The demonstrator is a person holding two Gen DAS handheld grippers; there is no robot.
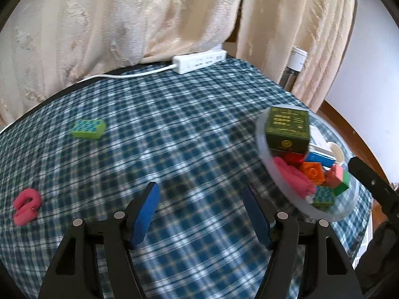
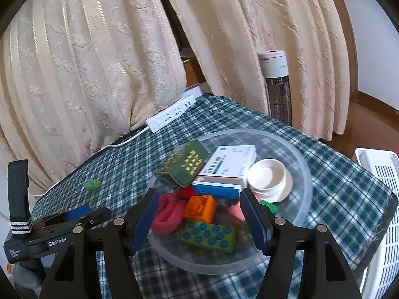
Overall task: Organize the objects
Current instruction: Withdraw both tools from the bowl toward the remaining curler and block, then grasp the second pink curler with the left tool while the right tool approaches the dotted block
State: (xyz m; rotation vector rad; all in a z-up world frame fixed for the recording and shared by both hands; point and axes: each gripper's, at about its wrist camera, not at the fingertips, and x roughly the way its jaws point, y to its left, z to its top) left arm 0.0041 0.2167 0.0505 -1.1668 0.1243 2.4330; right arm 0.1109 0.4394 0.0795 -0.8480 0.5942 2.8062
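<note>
My left gripper (image 1: 200, 191) hangs open over bare checked cloth with nothing between its blue pads. A green studded brick (image 1: 87, 129) lies far left of it, and a pink curled piece (image 1: 26, 210) at the left edge. My right gripper (image 2: 198, 199) stands open above the clear bowl (image 2: 303, 174), gripping nothing. Inside the bowl are a dark green box (image 2: 189, 164), a blue and white box (image 2: 224, 172), a white cup (image 2: 268, 178), an orange brick (image 2: 199, 208), a pink roll (image 2: 165, 213) and a green brick with blue studs (image 2: 209, 235). The left gripper (image 2: 89, 213) shows low on the left in the right wrist view.
A white power strip (image 1: 199, 62) with its cable lies at the table's back edge under cream curtains (image 1: 124, 25). A tower fan (image 2: 276, 84) stands behind the table. A white slatted crate (image 2: 381, 199) sits beside the right edge. The bowl (image 1: 281, 184) is near the table's right corner.
</note>
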